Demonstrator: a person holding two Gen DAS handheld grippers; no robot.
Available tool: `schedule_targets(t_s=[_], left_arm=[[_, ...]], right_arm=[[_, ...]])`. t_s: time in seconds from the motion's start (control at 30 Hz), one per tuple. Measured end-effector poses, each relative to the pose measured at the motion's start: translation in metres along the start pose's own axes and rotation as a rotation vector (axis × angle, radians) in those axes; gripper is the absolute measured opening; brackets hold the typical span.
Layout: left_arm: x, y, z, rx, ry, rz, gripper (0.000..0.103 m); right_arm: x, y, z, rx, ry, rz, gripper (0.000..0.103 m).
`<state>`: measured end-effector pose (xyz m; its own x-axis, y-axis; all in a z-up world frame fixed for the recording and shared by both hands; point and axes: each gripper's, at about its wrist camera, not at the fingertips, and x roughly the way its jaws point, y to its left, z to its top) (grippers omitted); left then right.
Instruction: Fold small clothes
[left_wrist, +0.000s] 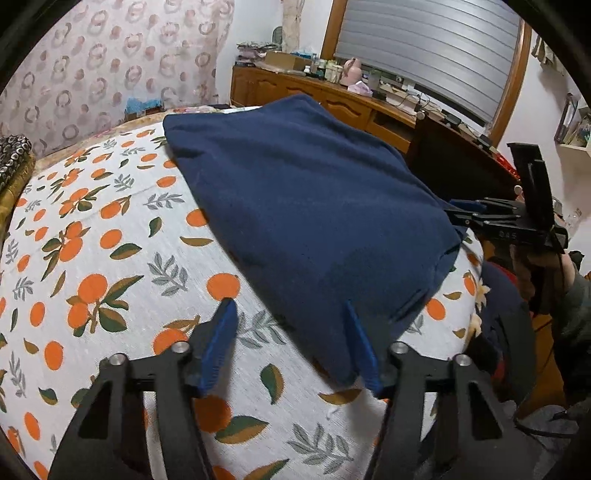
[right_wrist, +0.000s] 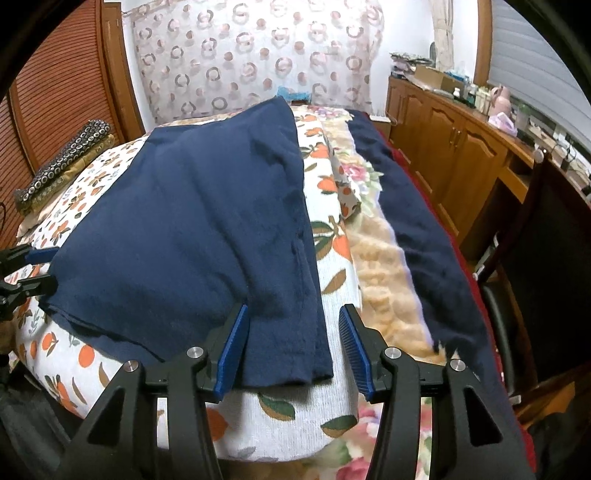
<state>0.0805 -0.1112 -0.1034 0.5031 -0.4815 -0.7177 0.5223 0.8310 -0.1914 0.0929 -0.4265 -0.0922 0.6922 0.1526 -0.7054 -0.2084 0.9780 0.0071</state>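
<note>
A navy blue garment (left_wrist: 306, 206) lies folded flat on the orange-print sheet (left_wrist: 92, 229). My left gripper (left_wrist: 290, 306) is open just above the sheet, its right finger over the garment's near corner, its left finger over bare sheet. It holds nothing. In the right wrist view the same garment (right_wrist: 192, 229) spreads across the bed. My right gripper (right_wrist: 293, 314) is open and straddles the garment's near right hem without gripping it. The right gripper also shows in the left wrist view (left_wrist: 480, 216) at the garment's far right corner. The left gripper shows at the left edge of the right wrist view (right_wrist: 33, 269).
A dark navy blanket (right_wrist: 424, 236) and a floral fleece (right_wrist: 384, 266) lie along the bed's right side. A patterned folded cloth (right_wrist: 62, 162) sits at the far left. A wooden cabinet (right_wrist: 454, 144) with clutter and a dark chair (right_wrist: 535, 251) stand to the right.
</note>
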Motion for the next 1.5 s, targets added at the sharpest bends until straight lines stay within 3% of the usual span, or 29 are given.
schedule_targets(t_s=[0.27,0.37,0.43,0.53,0.63,0.8,1.1,1.27,1.5], left_arm=[[-0.004,-0.008,-0.005,0.010,0.011,-0.050,0.041],[-0.005,-0.011,-0.007,0.025,0.011,-0.065,0.028],[-0.004,-0.011,-0.007,0.024,0.019,-0.089,0.014],[-0.005,-0.013,-0.007,0.035,0.012,-0.092,0.007],[-0.015,-0.013,-0.001,0.029,-0.035,-0.101,0.006],[-0.030,-0.010,0.018,0.029,-0.106,-0.088,0.006],[-0.050,0.027,0.080,-0.035,-0.233,-0.078,0.006],[-0.033,0.054,0.116,-0.059,-0.241,-0.032,0.006],[0.000,0.085,0.153,-0.091,-0.206,0.006,0.006]], right_arm=[[-0.005,0.007,-0.002,-0.019,0.006,0.029,0.050],[-0.006,0.009,-0.002,-0.021,0.005,0.042,0.040],[-0.006,0.010,-0.002,-0.026,0.006,0.063,0.025],[-0.005,0.014,-0.002,-0.042,0.011,0.089,0.011],[-0.008,0.010,-0.001,-0.041,-0.005,0.099,0.009],[-0.033,0.004,0.013,0.011,-0.134,0.152,0.009],[-0.052,0.007,0.085,-0.017,-0.340,0.159,0.008],[-0.029,0.006,0.129,-0.041,-0.353,0.134,0.008],[0.032,0.017,0.184,-0.066,-0.292,0.114,0.008]])
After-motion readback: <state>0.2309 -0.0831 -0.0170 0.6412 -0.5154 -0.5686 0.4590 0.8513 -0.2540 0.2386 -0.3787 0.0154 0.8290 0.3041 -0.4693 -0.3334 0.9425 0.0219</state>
